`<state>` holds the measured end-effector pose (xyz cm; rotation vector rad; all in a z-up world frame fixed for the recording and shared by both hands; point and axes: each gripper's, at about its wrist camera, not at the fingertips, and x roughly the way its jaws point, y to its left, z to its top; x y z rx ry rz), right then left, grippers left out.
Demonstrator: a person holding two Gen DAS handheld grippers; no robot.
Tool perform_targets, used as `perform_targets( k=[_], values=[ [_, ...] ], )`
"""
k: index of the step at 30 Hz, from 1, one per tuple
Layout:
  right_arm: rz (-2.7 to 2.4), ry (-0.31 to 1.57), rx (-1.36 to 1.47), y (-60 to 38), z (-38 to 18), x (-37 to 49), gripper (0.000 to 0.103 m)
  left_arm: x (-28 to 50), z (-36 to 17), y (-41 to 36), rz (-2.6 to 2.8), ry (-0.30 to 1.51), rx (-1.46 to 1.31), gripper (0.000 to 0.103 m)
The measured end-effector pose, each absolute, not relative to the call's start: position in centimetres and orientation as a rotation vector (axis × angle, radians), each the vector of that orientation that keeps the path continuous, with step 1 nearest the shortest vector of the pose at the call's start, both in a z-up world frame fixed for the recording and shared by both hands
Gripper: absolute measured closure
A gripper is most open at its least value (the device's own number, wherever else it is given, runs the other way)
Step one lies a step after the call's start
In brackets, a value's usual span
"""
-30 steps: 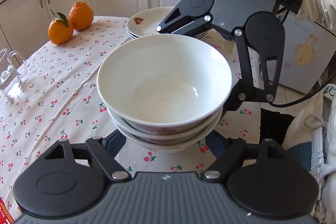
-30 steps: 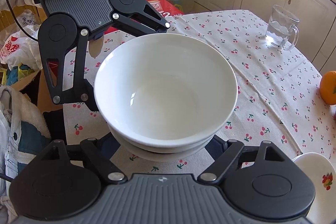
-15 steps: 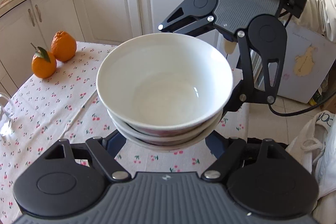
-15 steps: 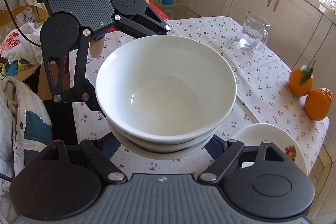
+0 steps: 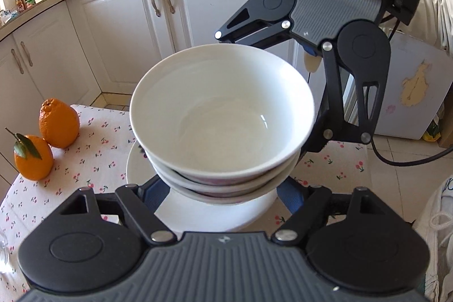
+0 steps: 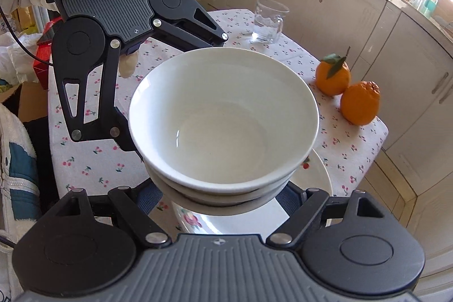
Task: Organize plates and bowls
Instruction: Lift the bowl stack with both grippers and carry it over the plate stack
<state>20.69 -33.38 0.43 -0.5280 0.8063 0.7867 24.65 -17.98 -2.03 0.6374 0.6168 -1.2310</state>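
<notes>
Now both tongs grip one stack of bowls [image 5: 222,115] from opposite sides: the left tongs [image 5: 223,188] are spread wide around the near side of the lowest bowl, and the right tongs [image 6: 223,194] do the same from the far side. Whether the fingertips press the china I cannot tell, since the bowls hide them. The stack hangs above a white plate [image 5: 215,212] with a red flower print, near the corner of the desk [image 5: 93,157]. That plate sits close to the desk's edge, with bare tiled floor [image 5: 396,149] beyond. Two oranges [image 6: 346,89] stand touching each other near another edge, apart from the plate. A glass mug [image 6: 267,21] stands farther back, well apart, with open cherry-print cloth between. White cabinets [image 5: 119,27] ring the room. No writing can be read; a small pink label on the right tongs' housing is too blurred.
</notes>
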Motion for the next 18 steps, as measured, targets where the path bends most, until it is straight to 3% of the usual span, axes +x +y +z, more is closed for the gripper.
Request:
perform_targets(
  k=[18],
  values=[
    [0.753,0.842,-0.463,-36.1,-2.4,23.8,0.015,27.5,-4.2,-19.7,-1.230,0.664,0.634,0.022]
  ],
)
